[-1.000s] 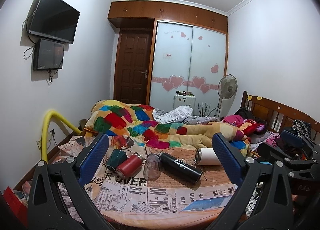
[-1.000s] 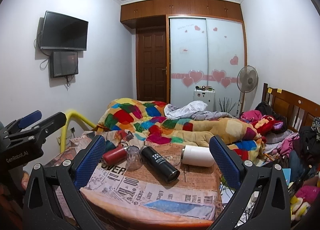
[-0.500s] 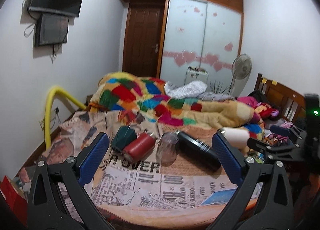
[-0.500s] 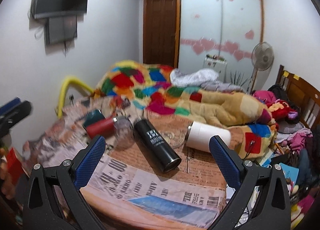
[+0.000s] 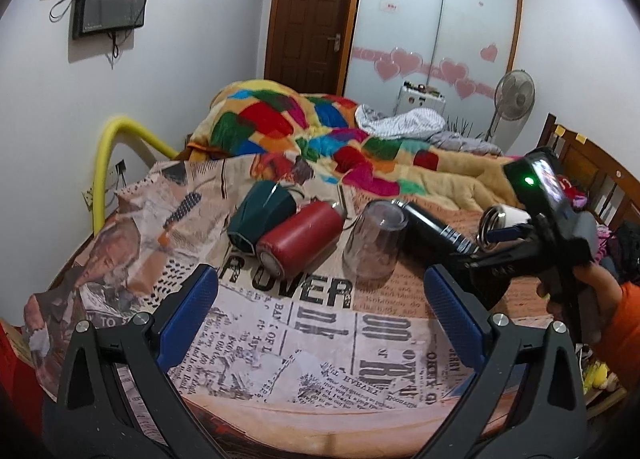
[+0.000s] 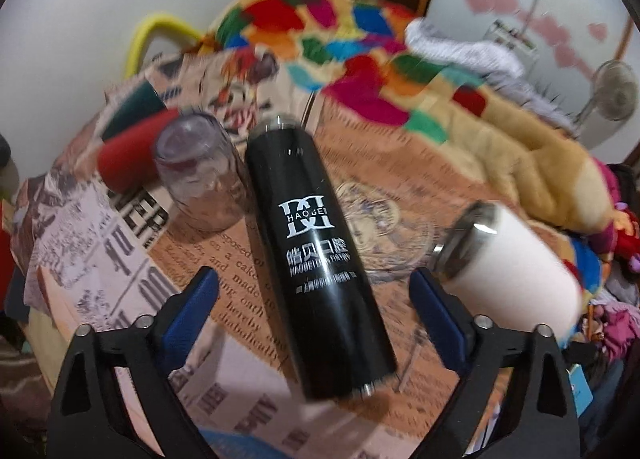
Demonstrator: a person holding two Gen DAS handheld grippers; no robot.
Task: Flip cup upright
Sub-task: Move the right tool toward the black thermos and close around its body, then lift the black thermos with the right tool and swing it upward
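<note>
A clear plastic cup (image 5: 374,245) stands upside down on the newspaper-print tablecloth (image 5: 280,331); it also shows in the right wrist view (image 6: 200,175). Around it lie on their sides a dark green cup (image 5: 260,215), a red bottle (image 5: 302,237), a black flask (image 6: 320,255) and a white flask (image 6: 516,271). My left gripper (image 5: 320,315) is open and empty, in front of the red bottle and clear cup. My right gripper (image 6: 314,311) is open, its fingers on either side of the black flask, above it. The right gripper's body shows in the left wrist view (image 5: 544,227).
A bed with a patchwork quilt (image 5: 320,131) lies behind the table. A yellow pipe (image 5: 108,155) stands at the left by the wall. A wooden headboard (image 5: 592,171) and clutter are at the right. A fan (image 5: 514,95) stands by the wardrobe.
Both grippers have moved forward and down toward the table. The right gripper now hangs close over the black flask. Both stay open.
</note>
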